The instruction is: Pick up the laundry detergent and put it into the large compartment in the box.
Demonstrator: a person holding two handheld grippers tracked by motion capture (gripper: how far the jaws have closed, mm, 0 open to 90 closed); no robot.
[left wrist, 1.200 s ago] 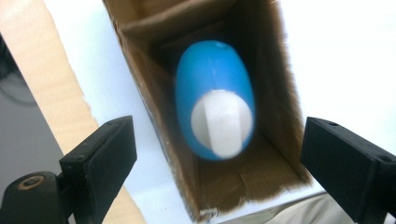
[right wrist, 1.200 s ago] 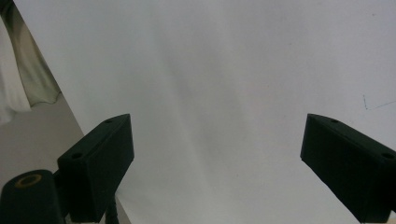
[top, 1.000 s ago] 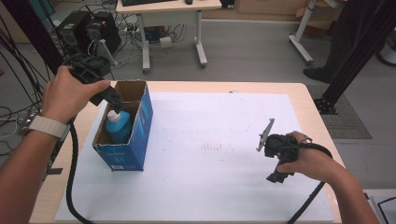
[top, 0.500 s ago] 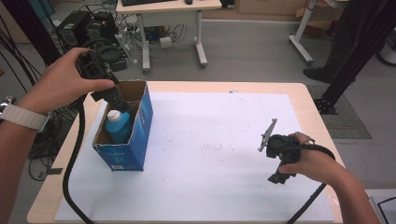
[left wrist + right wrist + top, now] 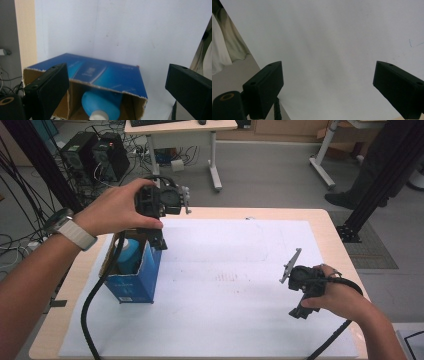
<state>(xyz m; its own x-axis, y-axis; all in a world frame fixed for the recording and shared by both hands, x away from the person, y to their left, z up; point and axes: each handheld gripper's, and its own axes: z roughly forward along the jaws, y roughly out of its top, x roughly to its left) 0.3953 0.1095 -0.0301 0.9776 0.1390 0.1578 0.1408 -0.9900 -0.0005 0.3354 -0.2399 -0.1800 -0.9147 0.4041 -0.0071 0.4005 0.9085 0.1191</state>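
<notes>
The blue box (image 5: 134,275) stands open-topped near the left edge of the white sheet (image 5: 235,280) that covers the table (image 5: 345,227). A blue bottle (image 5: 127,254) with a white cap (image 5: 99,116) sits upright inside the box. The left gripper (image 5: 161,222) hangs above the box's far end, and its jaws are spread wide with nothing between them. In the left gripper view the jaws straddle the box opening, with the bottle's shoulder and cap between and below them. The right gripper (image 5: 300,287) rests low over the sheet at the right side, well apart from the box, jaws also spread and empty. Judged risk: the box's torn cardboard rim (image 5: 107,88) lies close to the bottle, so a descent slightly off centre could land one jaw on the rim and crush or tip the box. The box is not held down; a lift of the bottle could drag the box up or slide it across the sheet. The bottle's rounded shoulder may also slip out of a shallow grip.
</notes>
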